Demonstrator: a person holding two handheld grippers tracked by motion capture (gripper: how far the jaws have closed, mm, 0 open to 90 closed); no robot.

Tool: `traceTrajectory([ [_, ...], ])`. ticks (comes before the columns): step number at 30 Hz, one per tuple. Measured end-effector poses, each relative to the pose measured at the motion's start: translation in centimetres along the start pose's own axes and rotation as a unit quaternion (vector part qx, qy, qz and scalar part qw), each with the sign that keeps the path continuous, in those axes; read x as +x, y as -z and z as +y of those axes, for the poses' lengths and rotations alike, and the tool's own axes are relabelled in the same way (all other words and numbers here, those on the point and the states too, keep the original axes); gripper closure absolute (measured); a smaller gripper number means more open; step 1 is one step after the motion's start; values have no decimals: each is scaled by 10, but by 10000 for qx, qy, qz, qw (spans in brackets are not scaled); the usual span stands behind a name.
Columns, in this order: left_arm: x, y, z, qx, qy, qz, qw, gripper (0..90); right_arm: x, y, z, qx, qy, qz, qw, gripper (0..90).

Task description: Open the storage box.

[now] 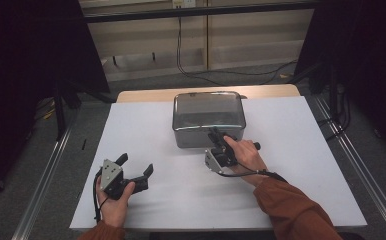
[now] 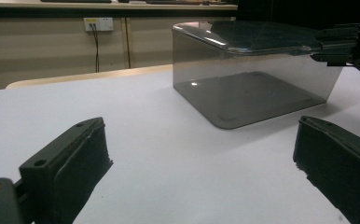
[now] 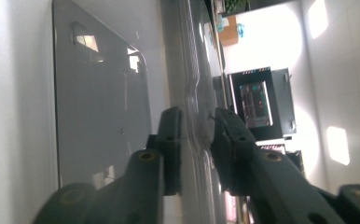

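White rectangular tabletop (image 1: 146, 125) fills frame centre — grey floor (image 1: 146, 82) and beige wall panels (image 1: 261, 35) above. Right gripper (image 1: 215, 134) clenched on the rim of the clear smoky plastic box (image 1: 208, 112); left gripper (image 1: 136, 165) released, lower left.

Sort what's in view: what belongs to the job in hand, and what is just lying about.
Part of the job:
- clear box, with its lid rim
- right tool, jaws closed on that rim
- left tool, open, resting on the table

Just about:
- white table top
- cables on the floor
- wall socket
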State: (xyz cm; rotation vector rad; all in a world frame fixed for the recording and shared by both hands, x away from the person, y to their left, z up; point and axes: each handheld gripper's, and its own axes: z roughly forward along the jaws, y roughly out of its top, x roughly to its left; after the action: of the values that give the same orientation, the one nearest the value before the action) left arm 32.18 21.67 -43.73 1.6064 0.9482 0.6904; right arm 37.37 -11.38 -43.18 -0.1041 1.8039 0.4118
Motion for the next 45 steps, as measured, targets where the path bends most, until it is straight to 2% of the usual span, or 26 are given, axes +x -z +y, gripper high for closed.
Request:
traceTrajectory([
  [6,1,0,0,21,-19,-56,10000,30,-2,1,-2,-74,41,32,10000,770],
  [11,0,-1,0,27,-11,-148,9999,38,0,1,-1,-62,125,-48,9999,778],
  [17,-1,-3,0,48,-49,-198,9998,64,-1,1,-2,-84,66,-29,9999,776],
  [19,0,-3,0,51,14,-315,9995,76,-1,1,-2,-82,52,-34,9999,777],
  [24,-1,-5,0,41,-18,-337,9994,90,-3,2,-3,-106,-30,-24,9999,775],
  [28,-2,-7,2,-22,-37,-396,9992,90,-2,2,-3,-102,-24,-28,9999,776],
  [31,-1,-8,2,-173,95,-501,9986,92,-3,1,-2,-127,-23,-49,9999,775],
  [33,-2,-9,3,-201,72,-462,9987,92,-3,1,-2,-130,-29,-58,9999,776],
  [34,-2,-11,3,-134,-12,-479,9988,92,-4,1,-2,-131,-29,-57,9999,776],
  [41,0,-15,5,-177,9,-336,9993,56,-5,2,-2,-167,-40,-68,9998,781],
  [43,-3,-15,8,-136,-16,-382,9992,42,-5,2,-1,-194,-48,-90,9998,783],
  [45,-8,-17,10,-198,-58,-442,9988,42,-6,2,-1,-189,-71,-102,9997,783],
])
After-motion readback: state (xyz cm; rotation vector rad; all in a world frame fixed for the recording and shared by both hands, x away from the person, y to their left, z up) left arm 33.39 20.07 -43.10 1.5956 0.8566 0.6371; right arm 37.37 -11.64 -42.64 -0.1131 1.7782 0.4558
